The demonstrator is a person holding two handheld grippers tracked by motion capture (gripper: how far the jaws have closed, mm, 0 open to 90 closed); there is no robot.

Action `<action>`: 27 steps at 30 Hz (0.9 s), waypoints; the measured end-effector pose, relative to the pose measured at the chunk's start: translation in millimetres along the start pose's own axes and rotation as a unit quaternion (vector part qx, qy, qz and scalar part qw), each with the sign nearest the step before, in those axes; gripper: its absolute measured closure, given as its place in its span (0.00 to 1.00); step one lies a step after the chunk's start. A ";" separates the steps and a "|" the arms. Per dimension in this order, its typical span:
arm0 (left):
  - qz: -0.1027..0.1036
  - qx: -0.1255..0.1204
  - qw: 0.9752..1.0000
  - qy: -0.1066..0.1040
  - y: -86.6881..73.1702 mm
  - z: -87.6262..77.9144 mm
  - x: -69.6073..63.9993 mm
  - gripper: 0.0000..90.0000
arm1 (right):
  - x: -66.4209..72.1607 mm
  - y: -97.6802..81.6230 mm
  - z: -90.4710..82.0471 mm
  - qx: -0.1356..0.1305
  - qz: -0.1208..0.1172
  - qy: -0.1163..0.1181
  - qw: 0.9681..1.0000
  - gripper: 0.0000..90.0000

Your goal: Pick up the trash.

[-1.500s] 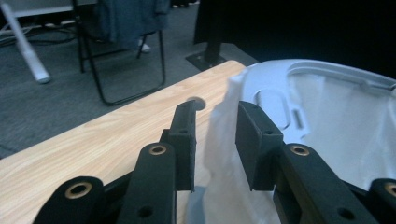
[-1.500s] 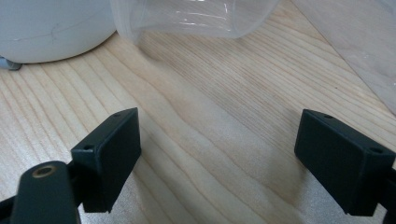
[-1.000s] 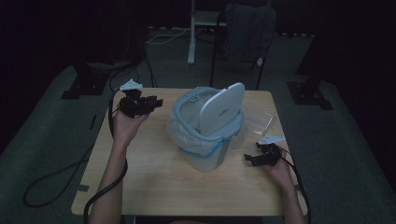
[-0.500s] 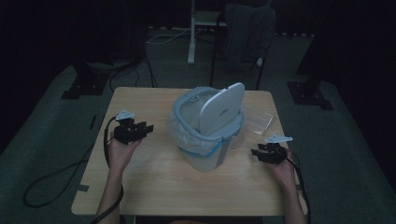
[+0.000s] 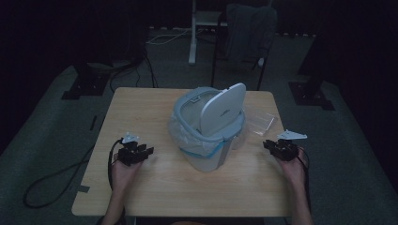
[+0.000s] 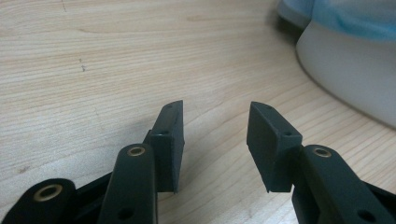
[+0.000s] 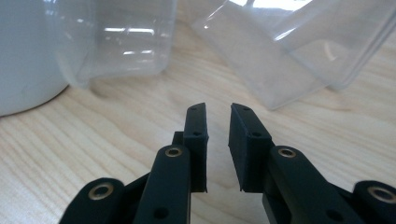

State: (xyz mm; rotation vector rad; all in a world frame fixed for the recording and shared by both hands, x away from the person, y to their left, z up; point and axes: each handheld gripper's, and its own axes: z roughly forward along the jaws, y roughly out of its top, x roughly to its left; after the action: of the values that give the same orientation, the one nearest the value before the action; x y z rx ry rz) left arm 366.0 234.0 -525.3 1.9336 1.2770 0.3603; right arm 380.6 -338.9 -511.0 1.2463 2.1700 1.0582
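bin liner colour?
Pale blue liner, folded over the bin rim; the high view shows it best.

Worktop (image 5: 155, 187): pale wood grain, matt finish, being shown. Bin (image 5: 206, 157): smooth white plastic, lined with thin crinkled bag film. Clear packaging (image 7: 289, 51): glossy transparent plastic, being lit with reflections. Jaws: matt black plastic, brass-coloured rivets.
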 end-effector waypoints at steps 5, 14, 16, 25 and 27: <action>-0.006 0.003 1.000 0.000 -5.6 6.8 1.3 0.63 | -5.6 11.9 -6.2 -0.009 -0.002 -0.022 1.000 0.79; 0.007 0.012 1.000 -0.002 -8.3 12.8 -3.0 0.62 | -27.9 36.6 -15.2 -0.037 0.016 -0.063 0.997 0.81; 0.005 0.011 1.000 -0.002 -8.7 12.9 -2.5 0.62 | -33.5 40.6 -15.1 -0.043 0.023 -0.069 0.996 0.81; 0.002 0.008 1.000 -0.005 -8.4 13.5 -1.6 0.62 | -39.4 71.4 -10.6 -0.056 0.000 -0.078 0.995 0.77; 0.002 0.009 1.000 -0.006 -8.4 13.5 -1.2 0.62 | -37.4 81.2 -8.5 -0.057 -0.011 -0.075 0.996 0.77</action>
State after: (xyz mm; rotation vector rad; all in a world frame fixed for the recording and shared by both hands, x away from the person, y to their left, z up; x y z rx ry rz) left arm 368.1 228.5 -540.2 1.9500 1.2736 0.3399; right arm 437.7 -349.5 -442.6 1.2073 1.9791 1.0295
